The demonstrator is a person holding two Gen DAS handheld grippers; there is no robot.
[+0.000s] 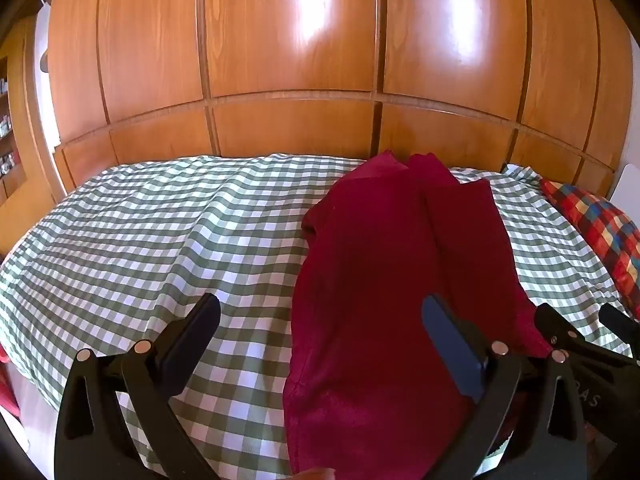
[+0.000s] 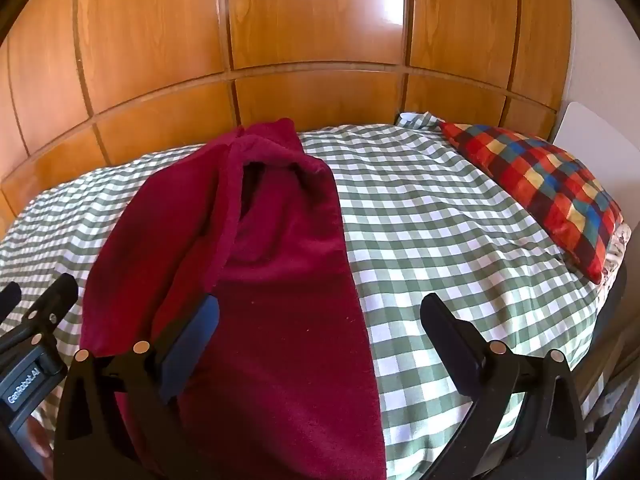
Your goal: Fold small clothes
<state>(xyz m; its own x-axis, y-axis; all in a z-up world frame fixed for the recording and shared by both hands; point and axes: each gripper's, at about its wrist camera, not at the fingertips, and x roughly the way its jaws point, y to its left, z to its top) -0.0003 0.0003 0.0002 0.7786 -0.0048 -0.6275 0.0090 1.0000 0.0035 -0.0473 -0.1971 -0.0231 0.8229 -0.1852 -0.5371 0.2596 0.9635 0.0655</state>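
A dark red garment (image 1: 400,272) lies lengthwise on the green-and-white checked bedspread (image 1: 160,232), folded narrow, its far end rumpled by the wall. In the right wrist view the garment (image 2: 272,272) shows an open fold near its far end. My left gripper (image 1: 320,312) is open and empty, above the garment's near left edge; its right finger (image 1: 452,344) is over the cloth. My right gripper (image 2: 320,312) is open and empty, above the garment's near right edge. The right gripper also shows in the left wrist view (image 1: 576,336), and the left gripper in the right wrist view (image 2: 36,312).
A wooden panelled wall (image 1: 288,60) runs behind the bed. A red, blue and yellow checked pillow (image 2: 548,188) lies at the bed's far right. A shelf (image 1: 6,132) stands at the far left. The bedspread (image 2: 460,220) lies bare right of the garment.
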